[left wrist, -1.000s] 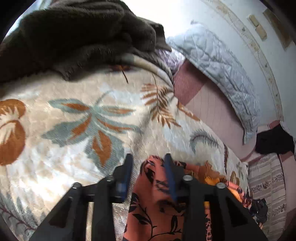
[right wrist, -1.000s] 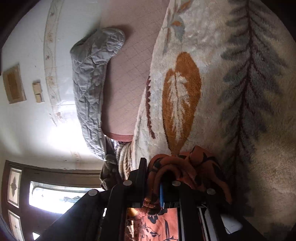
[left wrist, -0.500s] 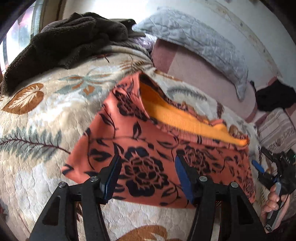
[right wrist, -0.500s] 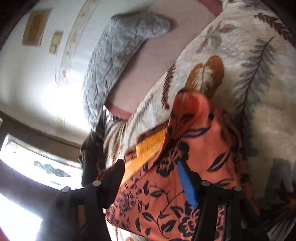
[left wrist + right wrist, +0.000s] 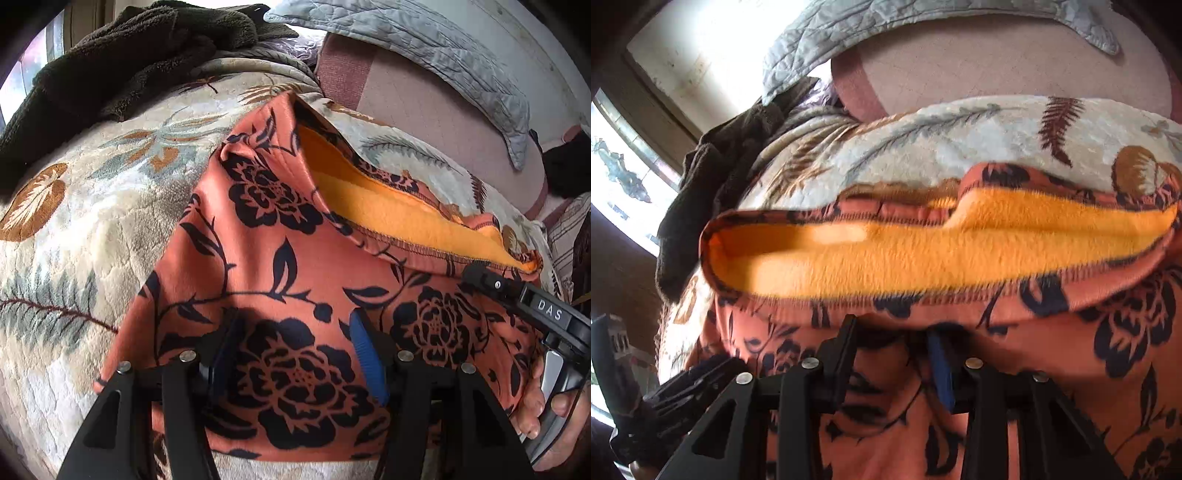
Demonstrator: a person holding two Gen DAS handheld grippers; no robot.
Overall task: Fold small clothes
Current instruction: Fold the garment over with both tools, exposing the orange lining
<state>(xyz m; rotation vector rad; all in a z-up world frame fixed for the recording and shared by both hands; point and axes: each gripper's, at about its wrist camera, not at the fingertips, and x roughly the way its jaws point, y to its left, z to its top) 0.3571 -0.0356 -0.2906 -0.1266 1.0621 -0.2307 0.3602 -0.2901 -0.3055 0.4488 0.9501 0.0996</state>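
Note:
An orange-red garment [image 5: 280,236] with black flowers and a yellow fleece lining [image 5: 369,206] lies spread on the leaf-patterned blanket [image 5: 92,221]. My left gripper [image 5: 295,332] hovers open over its near half, with nothing pinched between the blue pads. In the right wrist view the lining [image 5: 923,243] shows as a wide open hem. My right gripper [image 5: 892,347] is low over the cloth just below that hem. Its jaws are closing, and the pads stand apart with flat cloth under them and no fold caught. A hand [image 5: 546,406] holds that gripper [image 5: 517,295] at the garment's right end.
A dark brown fleece throw [image 5: 129,55] is heaped at the far left of the bed. A grey quilted pillow [image 5: 424,40] and pink sheet [image 5: 424,110] lie behind the blanket. A window [image 5: 624,177] is on the left in the right wrist view.
The right gripper let go of the bunched garment, rolled, and swung over to the hem. The garment now lies spread out. The left gripper opened wider and drew back over the near half.

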